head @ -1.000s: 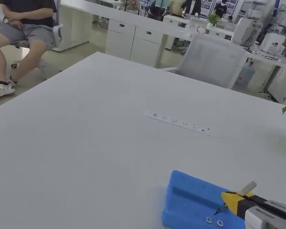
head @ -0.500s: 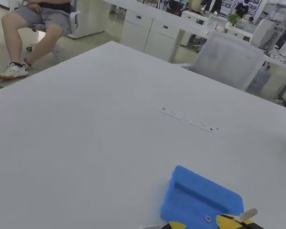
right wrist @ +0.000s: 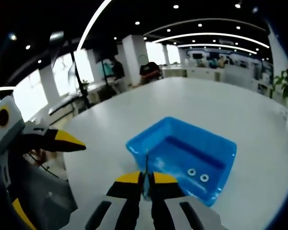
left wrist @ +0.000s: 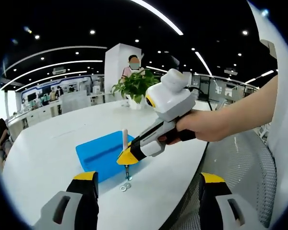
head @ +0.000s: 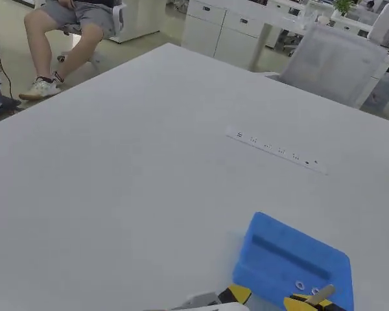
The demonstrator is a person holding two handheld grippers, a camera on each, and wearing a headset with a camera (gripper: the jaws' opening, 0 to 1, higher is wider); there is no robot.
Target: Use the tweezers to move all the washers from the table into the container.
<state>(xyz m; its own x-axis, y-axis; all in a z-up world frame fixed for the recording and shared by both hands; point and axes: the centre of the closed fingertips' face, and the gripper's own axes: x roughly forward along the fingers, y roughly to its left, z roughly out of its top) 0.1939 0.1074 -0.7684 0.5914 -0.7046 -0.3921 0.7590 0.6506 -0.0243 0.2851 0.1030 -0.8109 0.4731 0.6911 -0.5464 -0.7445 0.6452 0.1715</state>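
Note:
A blue container [head: 292, 259] sits near the table's front edge, with two washers [head: 307, 288] lying inside it, also seen in the right gripper view as washers [right wrist: 198, 175]. My right gripper [right wrist: 146, 179] is shut on thin tweezers [right wrist: 146, 163], whose tip hangs over the container's [right wrist: 182, 148] near rim. From the left gripper view, the right gripper [left wrist: 129, 155] holds the tweezers [left wrist: 127, 171] pointing down at two more washers [left wrist: 125, 187] on the table beside the container [left wrist: 103, 153]. My left gripper [left wrist: 149, 191] stands open and holds nothing; its yellow tip [head: 238, 295] shows left of the container.
A white power strip [head: 275, 151] lies flat across the middle of the table [head: 117, 175]. A person sits on a chair [head: 65, 26] beyond the far left corner, and an office chair [head: 337, 61] stands at the far side. A potted plant [left wrist: 134, 86] stands on the table.
The head camera has shifted. My right gripper has drawn back from above the container's washers to its near edge. The left gripper's tip has come into the bottom of the head view.

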